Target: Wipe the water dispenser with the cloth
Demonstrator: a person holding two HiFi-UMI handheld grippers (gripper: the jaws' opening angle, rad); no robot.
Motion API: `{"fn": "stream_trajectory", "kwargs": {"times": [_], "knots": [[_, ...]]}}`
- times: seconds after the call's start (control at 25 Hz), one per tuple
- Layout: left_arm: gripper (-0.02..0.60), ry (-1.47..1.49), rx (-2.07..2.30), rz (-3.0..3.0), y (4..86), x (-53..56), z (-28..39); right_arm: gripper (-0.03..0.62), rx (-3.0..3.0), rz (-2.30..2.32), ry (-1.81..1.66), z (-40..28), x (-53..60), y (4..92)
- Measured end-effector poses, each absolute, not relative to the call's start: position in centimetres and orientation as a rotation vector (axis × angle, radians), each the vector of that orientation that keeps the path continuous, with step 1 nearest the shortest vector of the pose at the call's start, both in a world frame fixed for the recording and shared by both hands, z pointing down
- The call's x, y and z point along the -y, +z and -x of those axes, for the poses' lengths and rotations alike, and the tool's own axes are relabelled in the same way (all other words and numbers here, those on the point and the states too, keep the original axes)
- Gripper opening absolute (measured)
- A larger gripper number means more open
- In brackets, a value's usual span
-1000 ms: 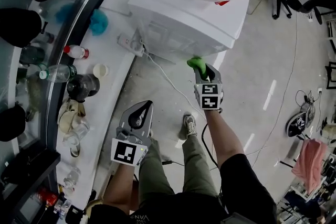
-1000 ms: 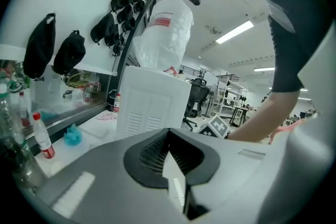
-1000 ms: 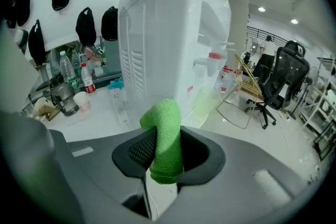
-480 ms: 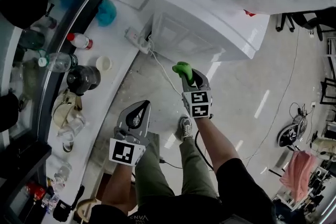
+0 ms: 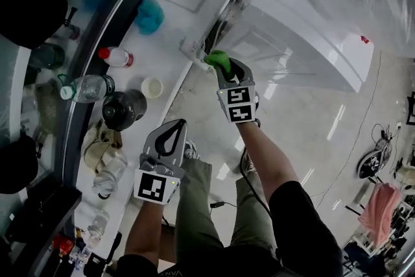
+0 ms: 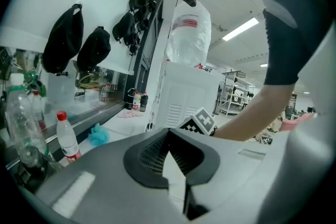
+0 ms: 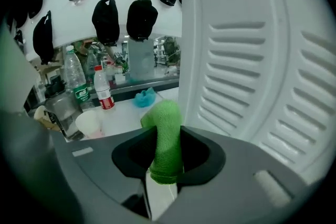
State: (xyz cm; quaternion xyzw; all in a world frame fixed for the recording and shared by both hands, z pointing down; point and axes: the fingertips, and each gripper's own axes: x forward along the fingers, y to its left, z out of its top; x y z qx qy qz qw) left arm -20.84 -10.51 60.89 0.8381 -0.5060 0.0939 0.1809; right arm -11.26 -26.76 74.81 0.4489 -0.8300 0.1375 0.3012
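The white water dispenser [image 5: 305, 42] stands at the upper right of the head view, with its louvred side panel [image 7: 262, 60] close in the right gripper view. A green cloth [image 5: 219, 61] sticks out of my right gripper [image 5: 228, 74], whose jaws are shut on it; the cloth [image 7: 165, 139] is held near the dispenser's lower left corner, contact not discernible. My left gripper [image 5: 170, 138] hangs lower left, over the floor beside the counter, jaws shut with nothing between them. The dispenser's bottle is wrapped in clear plastic [image 6: 189, 34].
A white counter [image 5: 168, 29] runs along the left with a red-capped bottle [image 5: 117, 57], a water bottle [image 5: 84, 87], a dark kettle [image 5: 123, 108], a paper cup [image 5: 152, 87] and a blue cloth [image 5: 149, 15]. A power strip [image 5: 193, 52] lies by the dispenser. The person's legs stand below.
The view has swung so the dispenser sits further right. My right gripper with the green cloth has moved up and left, toward the dispenser's side near the counter. The left gripper stays about where it was.
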Motion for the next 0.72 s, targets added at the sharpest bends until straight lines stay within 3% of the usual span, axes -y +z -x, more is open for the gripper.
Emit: {"fn": "stream_trajectory", "kwargs": {"times": [0.32, 0.72], "knots": [[0.002, 0.281, 1.418, -2.388, 61.8, 11.4, 21.8, 0.115, 2.133, -1.264, 0.389, 11.0, 28.9, 76.8], [0.002, 0.269, 1.367, -2.396, 61.5, 9.4, 15.6, 0.115, 2.007, -1.328, 0.427, -0.6, 24.9, 77.3]]}}
